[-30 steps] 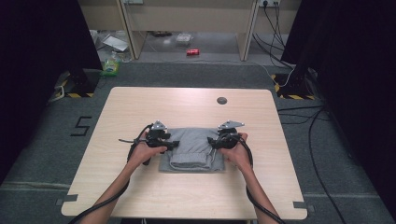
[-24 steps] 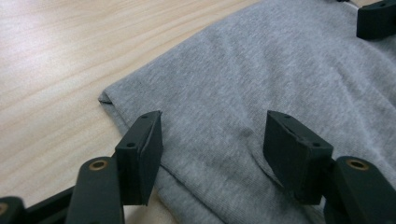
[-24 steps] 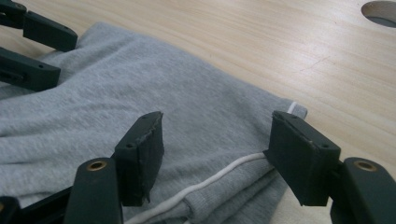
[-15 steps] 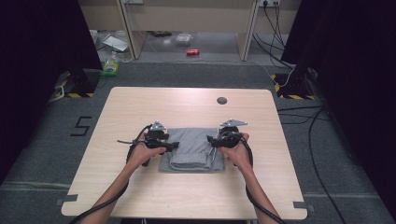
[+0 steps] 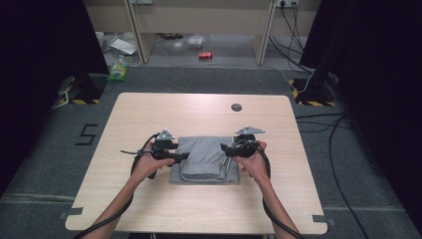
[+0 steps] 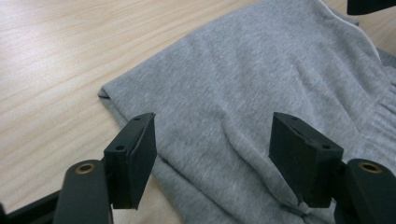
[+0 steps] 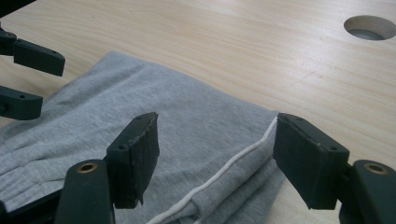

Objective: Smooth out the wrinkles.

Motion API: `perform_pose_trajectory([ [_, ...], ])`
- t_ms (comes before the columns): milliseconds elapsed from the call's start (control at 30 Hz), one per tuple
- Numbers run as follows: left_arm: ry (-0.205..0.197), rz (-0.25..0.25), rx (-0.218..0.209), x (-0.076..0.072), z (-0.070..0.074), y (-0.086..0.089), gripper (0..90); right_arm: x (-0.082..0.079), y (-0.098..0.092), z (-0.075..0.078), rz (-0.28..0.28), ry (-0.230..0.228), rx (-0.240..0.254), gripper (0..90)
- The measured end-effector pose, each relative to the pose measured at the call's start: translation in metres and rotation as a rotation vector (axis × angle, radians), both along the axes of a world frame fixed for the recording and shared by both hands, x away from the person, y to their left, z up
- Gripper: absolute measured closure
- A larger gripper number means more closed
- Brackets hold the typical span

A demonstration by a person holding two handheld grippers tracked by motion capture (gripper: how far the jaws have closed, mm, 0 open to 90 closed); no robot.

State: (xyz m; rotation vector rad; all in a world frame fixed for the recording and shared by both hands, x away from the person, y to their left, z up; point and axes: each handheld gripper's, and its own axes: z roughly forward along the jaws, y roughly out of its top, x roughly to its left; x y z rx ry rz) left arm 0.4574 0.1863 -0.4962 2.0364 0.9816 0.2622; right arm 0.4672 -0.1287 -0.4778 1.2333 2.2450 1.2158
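1. While two forearms reach in from the near edge, the pale wood-grain rectangular worktop [image 5: 149, 114] carries everything in use; a round cable hole [image 5: 236, 107] sits in its far half, right of centre.
2. Folded into a compact rectangle, the grey jersey garment with a thin white piping line [image 5: 204, 159] lies flat on the near half of the worktop, about midway between its left and right edges; the piping runs along the fold seen in the right gripper view [image 7: 224, 172].
3. At the garment's left edge, the left gripper [image 5: 185, 156], black with a grey three-cornered plate on top, points inward over the cloth. Its jaws have just been opening and stand spread, the grey fabric [image 6: 243, 93] lying under the gap with neither pad pressing on it.
4. At the garment's right edge, the right gripper [image 5: 222, 148] mirrors it. Its jaws have likewise just been opening and stand spread above the piped corner, gripping nothing.
5. Both hands, left [image 5: 147, 164] and right [image 5: 254, 160], rest low at the worktop beside the garment.
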Motion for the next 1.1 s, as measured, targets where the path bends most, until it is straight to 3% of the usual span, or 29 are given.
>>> perform_pose_trajectory([
  [567,-0.034,-0.018,-0.01,-0.021,0.011,-0.003,30.1,-0.02,0.008,0.014,0.034,-0.019,0.001,29.9],
  [700,-0.033,-0.026,-0.038,-0.025,0.013,-0.006,28.8,-0.028,0.006,0.017,0.032,-0.021,-0.002,29.4],
  [967,-0.039,-0.07,-0.012,-0.051,0.01,0.0,27.8,-0.047,0.0,0.014,0.046,-0.02,0.0,29.3],
  [1100,-0.041,-0.059,-0.049,-0.062,0.009,0.007,27.6,-0.057,-0.002,0.012,0.053,-0.024,-0.006,29.3],
])
